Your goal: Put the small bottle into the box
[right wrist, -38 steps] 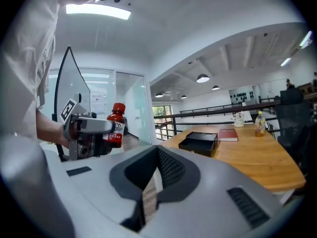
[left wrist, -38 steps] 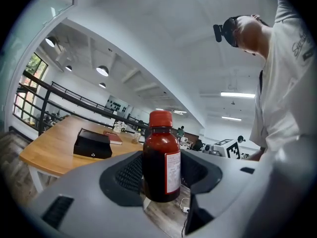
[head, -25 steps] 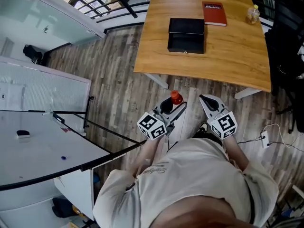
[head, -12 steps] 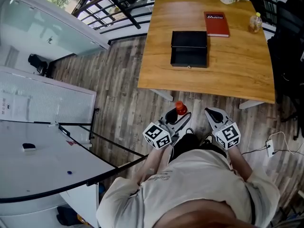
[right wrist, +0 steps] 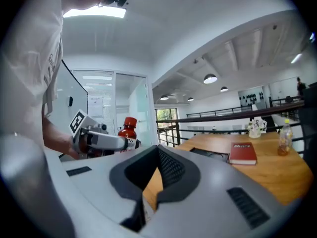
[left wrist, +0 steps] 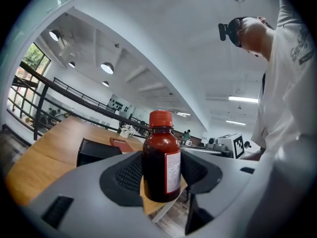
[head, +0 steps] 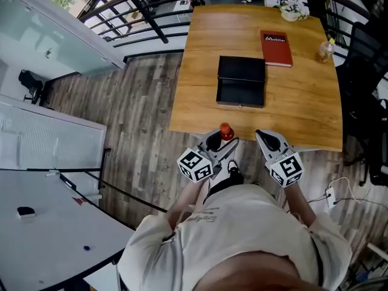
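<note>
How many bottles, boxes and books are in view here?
Bottles: 2, small bottle in left gripper, yellow bottle on table
Boxes: 1, black box
Books: 1, red book
Total: 4

A wooden table (head: 303, 102) is set on a grey plank floor (head: 139, 114), with a black metal railing (head: 139, 11) behind it and a black chair (head: 365, 53) beside it. A glass partition (head: 36, 17) and a white tabletop (head: 36, 223) are seen nearby. Round lamps (left wrist: 107, 67) are hung from the white ceiling (left wrist: 163, 33).
</note>
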Demonstrator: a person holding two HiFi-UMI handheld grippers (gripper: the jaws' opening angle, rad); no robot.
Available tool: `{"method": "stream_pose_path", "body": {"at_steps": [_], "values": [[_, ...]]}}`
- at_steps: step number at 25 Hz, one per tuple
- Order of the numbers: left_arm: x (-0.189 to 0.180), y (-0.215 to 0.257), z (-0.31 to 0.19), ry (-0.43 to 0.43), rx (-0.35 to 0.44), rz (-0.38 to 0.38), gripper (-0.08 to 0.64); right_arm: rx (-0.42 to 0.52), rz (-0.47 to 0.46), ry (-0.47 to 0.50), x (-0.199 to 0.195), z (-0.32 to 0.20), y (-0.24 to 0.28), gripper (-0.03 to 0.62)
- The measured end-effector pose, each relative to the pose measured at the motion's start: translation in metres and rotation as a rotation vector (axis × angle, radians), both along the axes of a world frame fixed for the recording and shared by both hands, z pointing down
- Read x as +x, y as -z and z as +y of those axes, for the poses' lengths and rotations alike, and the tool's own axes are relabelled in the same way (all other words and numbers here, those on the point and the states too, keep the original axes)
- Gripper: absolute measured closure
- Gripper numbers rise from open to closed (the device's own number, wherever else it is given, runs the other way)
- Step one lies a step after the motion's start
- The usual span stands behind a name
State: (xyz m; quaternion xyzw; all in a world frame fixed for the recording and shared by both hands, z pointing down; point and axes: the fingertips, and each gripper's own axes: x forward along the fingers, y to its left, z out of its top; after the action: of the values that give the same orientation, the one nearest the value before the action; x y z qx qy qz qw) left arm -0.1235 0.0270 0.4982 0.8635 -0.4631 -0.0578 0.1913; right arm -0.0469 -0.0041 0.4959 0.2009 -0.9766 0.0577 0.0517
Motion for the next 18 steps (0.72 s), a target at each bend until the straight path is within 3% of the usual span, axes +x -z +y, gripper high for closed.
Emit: {"method": "stream_pose_path", "body": {"at_steps": [6,18], "values": [[-0.036,0.020,-0.049,-0.015,0.065,0.035,0.336,0.051,-0.030,-0.039,-0.035,-0.044,0.029,0.598],[-0.067,0.002,-0.091,-0.060,0.004,0.068,0.336,-0.018,0.025,-0.108,-0.048,-0.076,0.001,0.597]]}}
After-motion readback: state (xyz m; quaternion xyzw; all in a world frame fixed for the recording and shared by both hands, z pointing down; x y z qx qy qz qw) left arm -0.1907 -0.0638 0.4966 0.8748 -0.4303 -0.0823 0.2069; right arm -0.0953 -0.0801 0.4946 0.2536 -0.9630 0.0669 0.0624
